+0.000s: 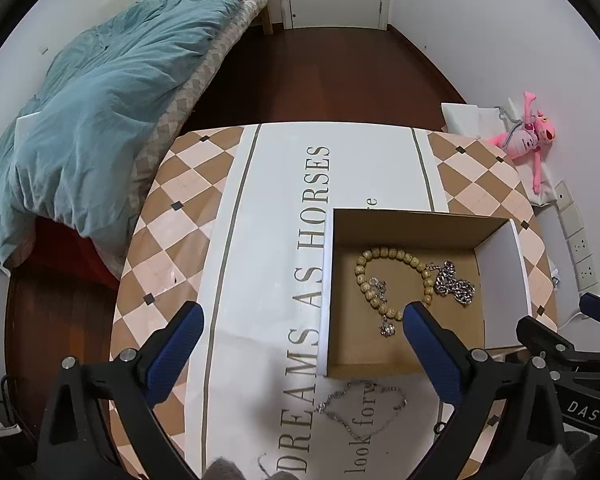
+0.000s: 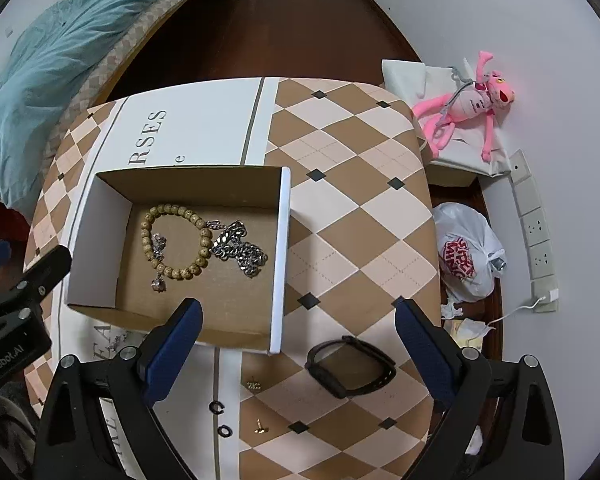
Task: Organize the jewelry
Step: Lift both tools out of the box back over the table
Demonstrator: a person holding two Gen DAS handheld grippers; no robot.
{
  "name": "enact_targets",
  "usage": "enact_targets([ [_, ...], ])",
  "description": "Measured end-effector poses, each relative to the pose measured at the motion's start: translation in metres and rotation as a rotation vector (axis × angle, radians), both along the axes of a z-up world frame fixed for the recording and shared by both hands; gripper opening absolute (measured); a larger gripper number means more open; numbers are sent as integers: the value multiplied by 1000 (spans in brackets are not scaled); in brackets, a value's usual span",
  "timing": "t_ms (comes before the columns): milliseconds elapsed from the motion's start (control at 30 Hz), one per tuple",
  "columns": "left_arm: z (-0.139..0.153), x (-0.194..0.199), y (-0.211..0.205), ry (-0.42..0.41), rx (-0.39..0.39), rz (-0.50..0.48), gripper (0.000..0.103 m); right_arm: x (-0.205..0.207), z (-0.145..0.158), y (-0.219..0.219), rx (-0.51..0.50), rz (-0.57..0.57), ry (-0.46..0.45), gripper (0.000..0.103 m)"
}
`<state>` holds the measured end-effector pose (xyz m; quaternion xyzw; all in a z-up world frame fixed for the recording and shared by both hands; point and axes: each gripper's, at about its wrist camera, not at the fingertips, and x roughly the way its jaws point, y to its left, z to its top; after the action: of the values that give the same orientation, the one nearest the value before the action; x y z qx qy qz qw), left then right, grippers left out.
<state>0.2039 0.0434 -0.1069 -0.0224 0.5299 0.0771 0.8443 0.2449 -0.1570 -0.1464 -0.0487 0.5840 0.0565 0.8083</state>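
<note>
I see the table [image 2: 340, 208] first, its checked cloth carrying an open cardboard box [image 2: 278, 264] that collects the jewelry: a bead bracelet [image 2: 172, 240] and a heavy chain [image 2: 240, 252] already lie inside. My right gripper [image 2: 296, 344] hangs with jaws spread and empty over the black watch [image 2: 350, 368], probably next in. My left gripper [image 1: 302, 340] is likewise released, above a thin silver necklace [image 1: 360, 408] outside the box. Small earrings [image 2: 254, 385] wait nearby.
</note>
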Motion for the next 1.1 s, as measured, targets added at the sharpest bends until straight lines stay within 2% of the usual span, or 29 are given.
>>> enact_targets([
  [167, 17, -14, -6, -29, -7, -11, 102, -16, 21, -4, 1, -18, -63, 98],
  [400, 48, -42, -11, -86, 27, -3, 102, -44, 55, -12, -3, -39, -152, 98],
  [700, 84, -72, -16, -152, -2, -16, 102, -82, 104, -18, 35, -42, -253, 98],
  [833, 97, -85, -14, -166, -9, 9, 102, -93, 120, -22, 69, -52, -277, 98],
  [967, 101, -95, -15, -198, 37, 23, 102, -103, 120, -28, 94, -65, -267, 98],
  [1100, 80, -99, -13, -160, 55, 37, 102, -110, 91, -35, 119, -78, -193, 98],
])
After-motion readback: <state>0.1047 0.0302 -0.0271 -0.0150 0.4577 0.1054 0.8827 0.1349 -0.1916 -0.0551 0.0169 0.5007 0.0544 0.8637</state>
